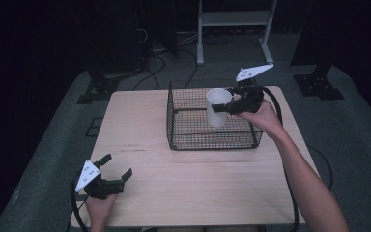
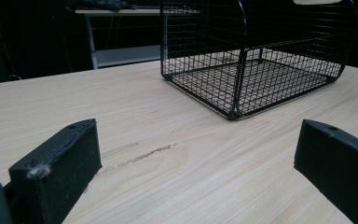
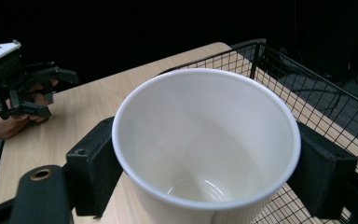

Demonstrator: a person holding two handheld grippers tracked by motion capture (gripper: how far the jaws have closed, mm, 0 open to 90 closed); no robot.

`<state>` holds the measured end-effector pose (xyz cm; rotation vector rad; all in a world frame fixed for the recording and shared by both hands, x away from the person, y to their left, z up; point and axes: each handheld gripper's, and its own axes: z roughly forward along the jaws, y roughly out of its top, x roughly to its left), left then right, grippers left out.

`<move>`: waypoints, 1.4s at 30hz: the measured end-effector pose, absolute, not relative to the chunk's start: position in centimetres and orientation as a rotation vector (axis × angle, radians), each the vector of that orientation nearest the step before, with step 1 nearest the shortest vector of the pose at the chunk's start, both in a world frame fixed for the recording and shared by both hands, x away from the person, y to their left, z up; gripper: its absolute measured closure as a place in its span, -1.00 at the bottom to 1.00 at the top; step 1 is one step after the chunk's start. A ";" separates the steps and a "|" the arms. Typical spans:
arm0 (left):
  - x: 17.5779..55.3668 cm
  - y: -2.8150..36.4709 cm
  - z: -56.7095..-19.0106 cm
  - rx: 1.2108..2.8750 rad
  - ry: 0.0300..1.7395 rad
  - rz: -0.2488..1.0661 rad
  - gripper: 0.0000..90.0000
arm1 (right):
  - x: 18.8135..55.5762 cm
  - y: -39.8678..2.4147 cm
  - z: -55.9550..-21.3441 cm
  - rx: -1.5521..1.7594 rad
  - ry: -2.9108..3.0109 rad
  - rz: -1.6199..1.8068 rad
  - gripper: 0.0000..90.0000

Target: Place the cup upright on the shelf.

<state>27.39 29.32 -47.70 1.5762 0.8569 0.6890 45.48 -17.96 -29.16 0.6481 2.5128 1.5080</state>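
Note:
A white cup (image 1: 218, 107) hangs upright inside the black wire basket (image 1: 183, 137) at the back of the table, held by my right gripper (image 1: 227, 107), which is shut on it. In the right gripper view the cup (image 3: 205, 140) is empty and sits between the two black pads (image 3: 93, 163). My left gripper (image 1: 116, 169) rests near the table's front left corner, open, with nothing between its jaws. The left gripper view looks across bare wood between its pads (image 2: 56, 170) toward the basket (image 2: 256, 79).
The light wooden table (image 1: 193, 188) has a faint scratch mark (image 2: 144, 155) in front of the left gripper. A white shelf frame (image 1: 234, 24) and cables lie on the floor beyond the table. Dark stands sit at both far sides.

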 end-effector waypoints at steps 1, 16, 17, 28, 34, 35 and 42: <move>27.4 29.3 -47.7 1.577 0.856 0.689 -1.00 | 45.6 -17.9 -29.2 0.647 2.516 1.503 -0.57; 27.4 29.3 -47.7 1.575 0.853 0.690 -1.00 | 48.0 -17.4 -29.9 0.666 2.493 1.551 -0.58; 27.4 29.4 -47.7 1.575 0.852 0.690 -1.00 | 48.1 -17.3 -30.0 0.671 2.493 1.556 -0.58; 27.4 29.3 -47.7 1.576 0.850 0.687 -1.00 | 49.2 -16.1 -31.3 0.691 2.517 1.566 -0.58; 27.4 29.3 -47.7 1.574 0.850 0.686 -1.00 | 49.7 -15.6 -32.1 0.698 2.528 1.557 -0.58; 27.4 29.3 -47.7 1.574 0.850 0.687 -1.00 | 49.9 -15.5 -32.3 0.698 2.535 1.551 -0.57; 27.4 29.3 -47.7 1.573 0.850 0.687 -1.00 | 50.5 -15.2 -33.1 0.714 2.538 1.542 -0.58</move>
